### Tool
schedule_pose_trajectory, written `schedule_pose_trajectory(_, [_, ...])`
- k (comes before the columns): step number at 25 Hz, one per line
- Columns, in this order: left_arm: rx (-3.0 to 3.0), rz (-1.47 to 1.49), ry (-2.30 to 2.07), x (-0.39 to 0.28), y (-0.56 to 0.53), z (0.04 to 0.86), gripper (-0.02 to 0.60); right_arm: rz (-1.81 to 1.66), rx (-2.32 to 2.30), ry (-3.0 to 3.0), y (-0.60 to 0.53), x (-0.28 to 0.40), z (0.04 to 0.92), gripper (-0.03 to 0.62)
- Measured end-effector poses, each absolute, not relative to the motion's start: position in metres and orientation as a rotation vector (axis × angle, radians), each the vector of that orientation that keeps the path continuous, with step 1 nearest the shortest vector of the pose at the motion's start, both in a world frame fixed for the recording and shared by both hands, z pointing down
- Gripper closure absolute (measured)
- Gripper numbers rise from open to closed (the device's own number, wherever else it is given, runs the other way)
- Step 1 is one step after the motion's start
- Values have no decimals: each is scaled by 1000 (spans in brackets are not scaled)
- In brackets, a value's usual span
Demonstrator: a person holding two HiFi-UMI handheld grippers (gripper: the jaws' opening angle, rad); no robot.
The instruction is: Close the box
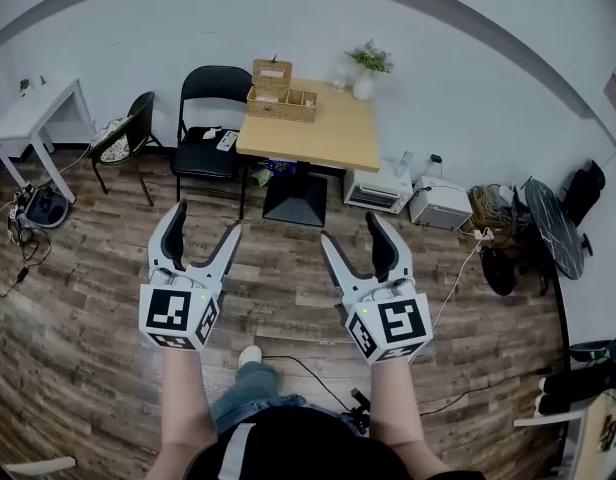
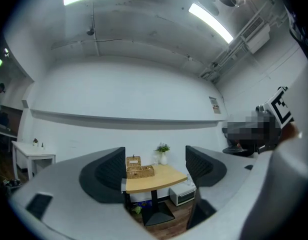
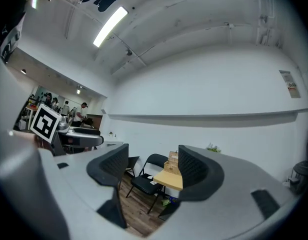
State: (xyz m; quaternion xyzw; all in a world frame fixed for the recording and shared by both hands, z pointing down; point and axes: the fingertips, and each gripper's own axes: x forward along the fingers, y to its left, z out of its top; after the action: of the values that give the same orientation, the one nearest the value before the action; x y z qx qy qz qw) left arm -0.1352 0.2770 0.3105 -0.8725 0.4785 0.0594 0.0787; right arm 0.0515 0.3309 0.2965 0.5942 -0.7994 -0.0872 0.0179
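The box (image 1: 281, 96) sits on the table (image 1: 318, 140) by the far wall, lid up and well out of reach. The left gripper (image 1: 208, 224) and right gripper (image 1: 350, 230) are held level, jaws wide and empty, probably readied for the approach.

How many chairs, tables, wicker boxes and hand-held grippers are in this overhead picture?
Chairs: 2
Tables: 2
Wicker boxes: 1
Hand-held grippers: 2
Total: 7
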Motion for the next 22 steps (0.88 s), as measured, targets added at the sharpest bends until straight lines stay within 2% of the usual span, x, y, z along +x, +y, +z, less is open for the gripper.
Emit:
schedule_pose_trajectory(10, [-2644,127,1400,-141,114,307,212,-211,1883,-2431,170,44,296,273])
schedule_pose_trajectory(16, [-2663,89,1370,-138,59,310,213,-179,1935,-2422,115,42,298,279])
schedule_pose_trajectory(19, [-2664,42,1376,-138,45,319,215,-185,1984,-2392,101,45,301,388])
schedule_pose_trajectory(22, [-2665,29,1384,-141,31,326,216,-168,1970,-2382,85,44,305,388])
